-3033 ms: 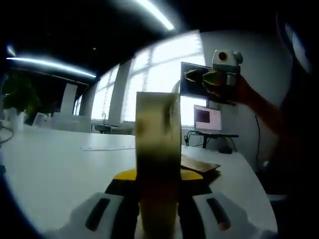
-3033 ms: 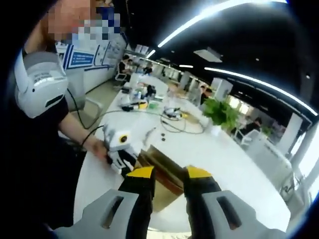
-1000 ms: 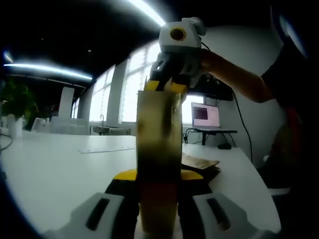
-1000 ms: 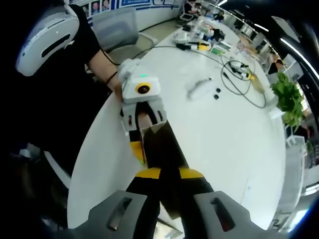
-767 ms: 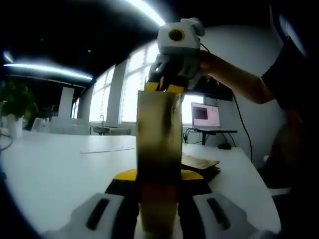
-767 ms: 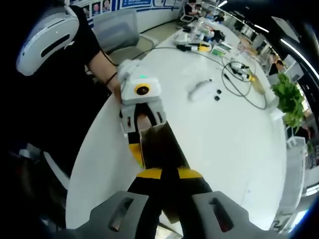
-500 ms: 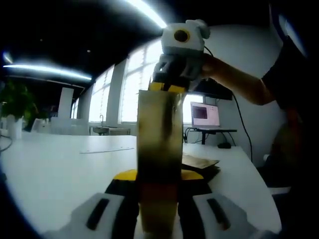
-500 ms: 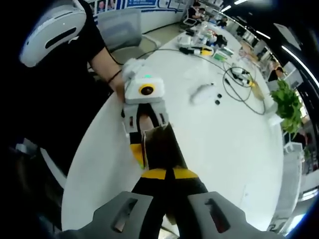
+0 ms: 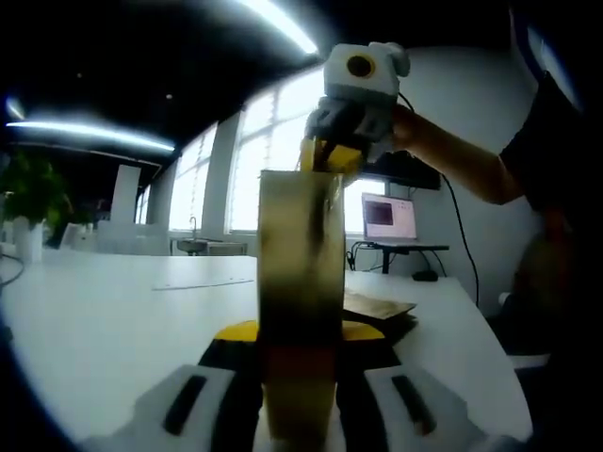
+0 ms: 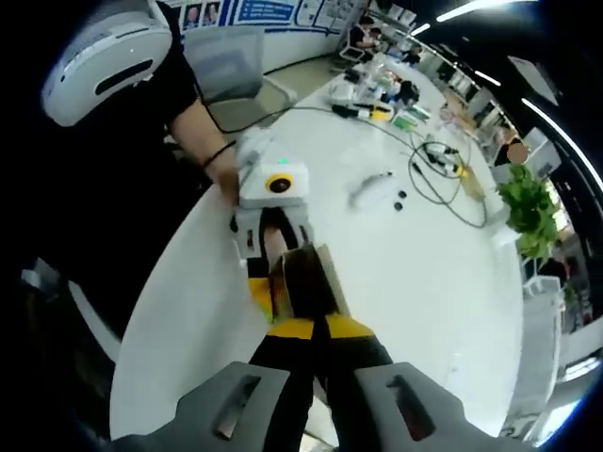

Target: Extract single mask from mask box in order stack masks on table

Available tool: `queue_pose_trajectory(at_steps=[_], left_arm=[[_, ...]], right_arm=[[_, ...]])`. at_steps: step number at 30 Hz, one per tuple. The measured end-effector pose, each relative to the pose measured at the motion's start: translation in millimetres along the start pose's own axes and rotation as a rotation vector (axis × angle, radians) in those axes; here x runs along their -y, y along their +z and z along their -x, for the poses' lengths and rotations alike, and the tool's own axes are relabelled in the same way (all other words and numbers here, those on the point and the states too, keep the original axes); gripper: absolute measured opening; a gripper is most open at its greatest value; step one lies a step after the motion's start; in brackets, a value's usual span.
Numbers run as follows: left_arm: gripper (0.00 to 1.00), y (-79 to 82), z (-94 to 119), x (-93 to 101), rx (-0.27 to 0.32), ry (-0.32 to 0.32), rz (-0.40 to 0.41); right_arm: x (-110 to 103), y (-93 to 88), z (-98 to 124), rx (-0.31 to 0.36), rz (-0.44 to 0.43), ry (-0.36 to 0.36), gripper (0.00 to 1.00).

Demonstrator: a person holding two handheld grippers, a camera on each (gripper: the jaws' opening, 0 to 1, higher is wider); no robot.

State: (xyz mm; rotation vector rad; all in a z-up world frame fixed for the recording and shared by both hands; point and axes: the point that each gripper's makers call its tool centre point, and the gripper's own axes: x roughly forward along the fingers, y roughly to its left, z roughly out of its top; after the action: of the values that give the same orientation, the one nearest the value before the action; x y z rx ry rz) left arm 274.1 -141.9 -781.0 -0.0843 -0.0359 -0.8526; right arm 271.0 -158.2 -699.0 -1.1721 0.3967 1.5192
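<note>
White worktop (image 10: 443,282) below. Left tongs (image 9: 300,363) clamp the upright mask box (image 9: 300,282); right tongs (image 10: 314,331), pinched together at its top, possibly grip a mask. Draw straight out.

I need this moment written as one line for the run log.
left gripper: shut on mask box | right gripper: shut, above box opening | mask: cannot tell if gripped | table: white

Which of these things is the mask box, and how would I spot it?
Start at the big white table. Near its edge the left gripper clamps a tall brown cardboard mask box, standing upright with its open top facing up. It is the only brown carton held off the table, right under the right gripper.
</note>
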Motion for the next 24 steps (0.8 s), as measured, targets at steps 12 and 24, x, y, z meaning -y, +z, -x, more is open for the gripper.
queue_pose_trajectory(at_steps=[12,24], left_arm=[[0.31,2.3,-4,1.5,0.0,0.0,-0.002],[0.31,3.6,-5,1.6,0.0,0.001,-0.004]], right_arm=[[4,1.8,24,0.066,-0.058,-0.098,0.0],[11,-0.1,36,0.167,-0.173,-0.219,0.0]])
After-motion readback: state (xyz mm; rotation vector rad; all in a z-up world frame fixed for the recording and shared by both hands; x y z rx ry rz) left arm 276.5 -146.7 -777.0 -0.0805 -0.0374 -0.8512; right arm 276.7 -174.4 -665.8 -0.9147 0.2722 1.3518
